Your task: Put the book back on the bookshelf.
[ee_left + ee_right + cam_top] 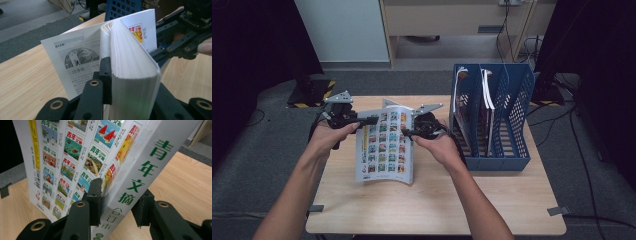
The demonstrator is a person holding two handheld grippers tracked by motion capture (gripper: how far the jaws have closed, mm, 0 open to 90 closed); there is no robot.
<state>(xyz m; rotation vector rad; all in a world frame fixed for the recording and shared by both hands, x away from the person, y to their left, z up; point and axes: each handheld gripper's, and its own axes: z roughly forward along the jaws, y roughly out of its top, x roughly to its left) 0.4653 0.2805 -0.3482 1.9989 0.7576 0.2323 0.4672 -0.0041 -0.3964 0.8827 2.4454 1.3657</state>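
Book (pixel 384 146) up on its lower edge above the table (pixel 432 200), left of the blue rack (pixel 497 117), clamped at the page edge by the left gripper (pixel 373 120), straddled at the spine by the right gripper (pixel 408 133), near jaw touching the cover, far jaw apart.

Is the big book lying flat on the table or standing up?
Standing up. The book rests on its bottom edge on the table, slightly bent, with tongs at both sides.
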